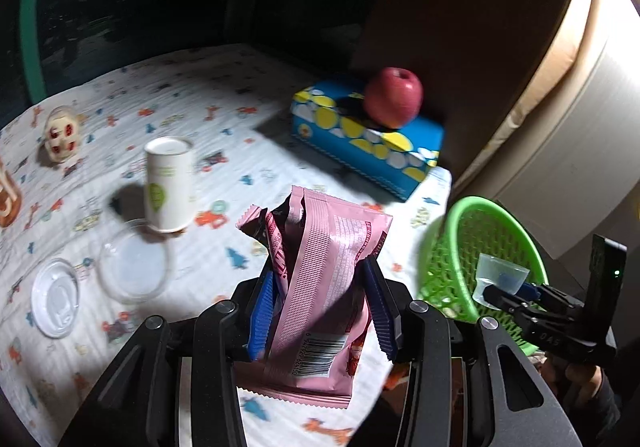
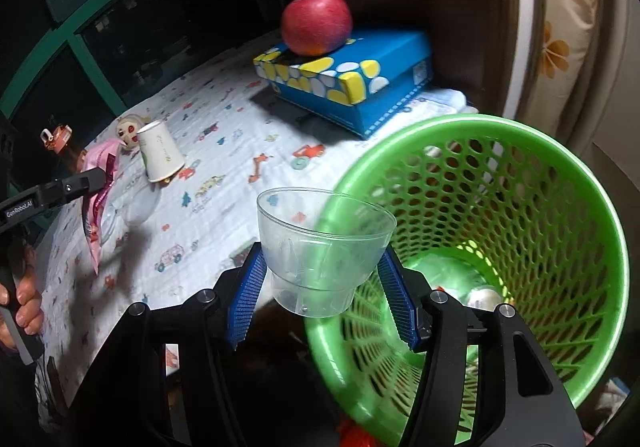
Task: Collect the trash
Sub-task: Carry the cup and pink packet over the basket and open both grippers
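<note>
Right wrist view takes in the printed tablecloth [image 2: 224, 151] covering the table, with the green mesh basket [image 2: 600, 247] at its right edge, tilted so its mouth faces the camera; some shiny rubbish lies at its bottom. Behind it sits a blue tissue box [image 2: 384, 87] with yellow and white spots, and a red apple [image 2: 316, 21] rests on top of that box. Further left an upturned paper cup [image 2: 160, 157] stands on the cloth, near a small doll face [image 2: 129, 131].

The right gripper [image 2: 322, 287] has its blue fingers closed on a clear plastic cup [image 2: 320, 247], held upright just at the near rim of the basket, not inside it.

Left wrist view shows the left gripper [image 1: 320, 311] clamped on a crumpled pink wrapper [image 1: 320, 271], barcode facing the camera, lifted above the cloth and left of the basket [image 1: 452, 267]. On the cloth to its left lie a clear round lid [image 1: 134, 261] and a smaller white lid [image 1: 54, 297], close together, with the paper cup [image 1: 168, 185] touching the far edge of the clear one.
</note>
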A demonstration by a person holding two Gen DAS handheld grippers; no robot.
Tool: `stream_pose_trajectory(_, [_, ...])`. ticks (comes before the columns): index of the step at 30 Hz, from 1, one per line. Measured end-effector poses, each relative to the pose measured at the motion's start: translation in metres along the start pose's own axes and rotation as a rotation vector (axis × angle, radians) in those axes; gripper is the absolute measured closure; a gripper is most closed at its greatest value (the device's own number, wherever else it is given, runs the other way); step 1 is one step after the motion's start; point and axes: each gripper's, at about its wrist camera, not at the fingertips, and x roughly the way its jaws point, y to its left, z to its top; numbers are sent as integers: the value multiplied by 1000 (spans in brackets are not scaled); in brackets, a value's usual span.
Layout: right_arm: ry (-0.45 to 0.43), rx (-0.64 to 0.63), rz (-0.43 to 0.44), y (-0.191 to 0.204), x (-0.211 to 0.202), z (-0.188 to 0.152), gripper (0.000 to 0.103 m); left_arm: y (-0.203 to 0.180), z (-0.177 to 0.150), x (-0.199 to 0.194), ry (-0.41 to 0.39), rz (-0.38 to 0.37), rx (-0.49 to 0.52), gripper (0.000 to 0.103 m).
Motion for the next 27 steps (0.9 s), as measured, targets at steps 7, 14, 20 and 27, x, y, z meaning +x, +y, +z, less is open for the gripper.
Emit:
stream_pose_trajectory(7, [41,49,-98,-53,-10,-16,45,-62,3,15,19,-77,65,61])
stream_pose_trajectory(14, [65,93,-147,-89,-12,-28,44,-112,5,31,44,-124,135,61])
stream_pose_trajectory(20, [33,123,-147,-106,-26,-32,37,-141,4,52,85,-157,168,61])
stream_pose_trajectory(27, [-37,146,-155,-115,-56,-34,33,-172,-4,77,136,-186,201,61])
